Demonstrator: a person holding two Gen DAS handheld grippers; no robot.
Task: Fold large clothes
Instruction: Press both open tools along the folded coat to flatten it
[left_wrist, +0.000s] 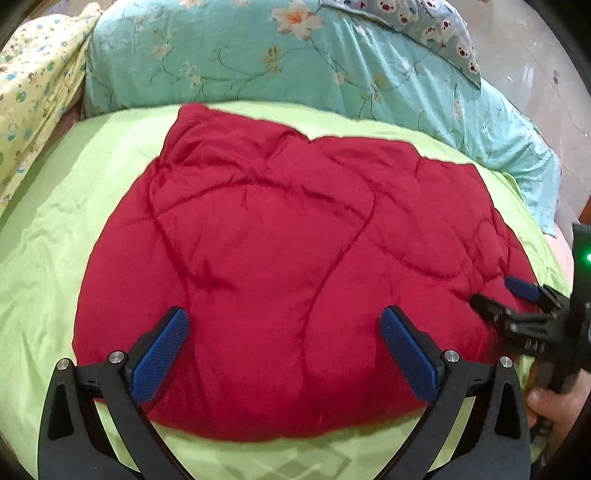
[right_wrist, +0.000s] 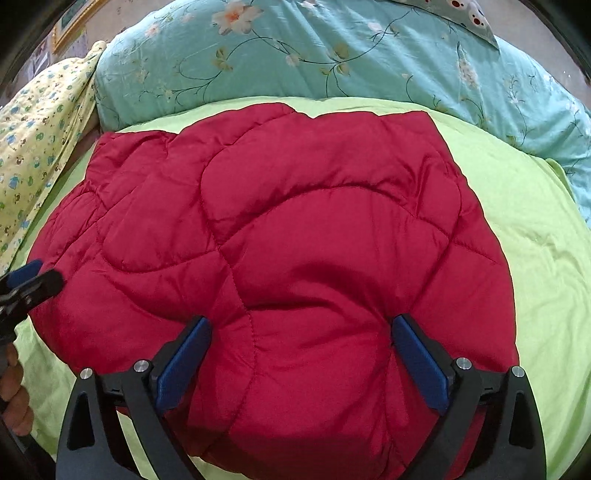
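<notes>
Lying folded on the green sheet (left_wrist: 44, 229) of the bed, the red quilted jacket (left_wrist: 280, 258) fills the middle of both views. The left gripper (left_wrist: 284, 354) and right gripper (right_wrist: 301, 363) each hang wide open over its near edge, holding nothing. A teal flowered quilt (right_wrist: 295, 55) is bunched beyond. No readable writing shows.

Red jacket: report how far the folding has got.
Done: the red quilted jacket lies folded into a compact pad on the green sheet. In hand: nothing; left tongs and right tongs hang open over its near edge. Left: possibly one more fold.
</notes>
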